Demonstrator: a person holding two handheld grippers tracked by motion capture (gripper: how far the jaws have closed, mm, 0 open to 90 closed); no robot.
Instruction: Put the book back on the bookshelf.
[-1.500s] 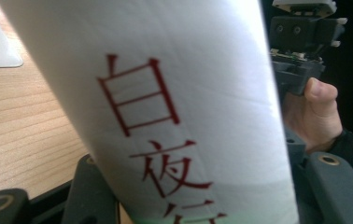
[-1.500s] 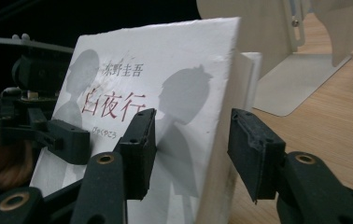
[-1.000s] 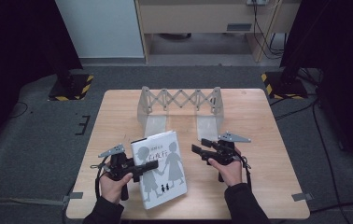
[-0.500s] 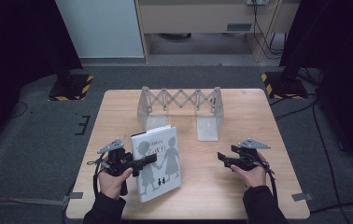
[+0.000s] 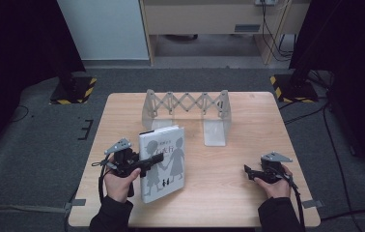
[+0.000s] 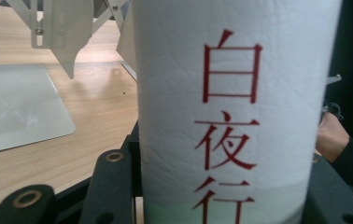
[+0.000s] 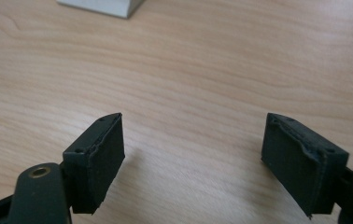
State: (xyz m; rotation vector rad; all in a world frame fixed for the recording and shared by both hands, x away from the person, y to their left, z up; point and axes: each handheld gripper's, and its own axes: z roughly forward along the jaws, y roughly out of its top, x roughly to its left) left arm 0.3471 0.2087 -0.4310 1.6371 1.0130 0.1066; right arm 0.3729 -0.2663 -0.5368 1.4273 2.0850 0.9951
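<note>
On the counter [image 5: 229, 203], the book [image 5: 163, 162] lies left of centre, running from about 12 toward 6 o'clock. Behind it, at 12 o'clock, the folding rack [image 5: 186, 104] stands across the far middle, its flat base plate [image 5: 215, 131] reaching forward at the right end. The left hand-held gripper [image 5: 152, 160] sits at 9 o'clock of the book, clamped on its spine. The right hand-held gripper [image 5: 249, 170] hangs at 3 o'clock, well apart, jaws spread over bare counter.

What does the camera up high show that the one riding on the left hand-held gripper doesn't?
The high view alone shows the whole table, the book's cover with its grey figures, and both hand-held grippers: left clamped on the book, right open. The left gripper view alone shows the book's white spine with red characters. Both show the folding metal rack.
</note>
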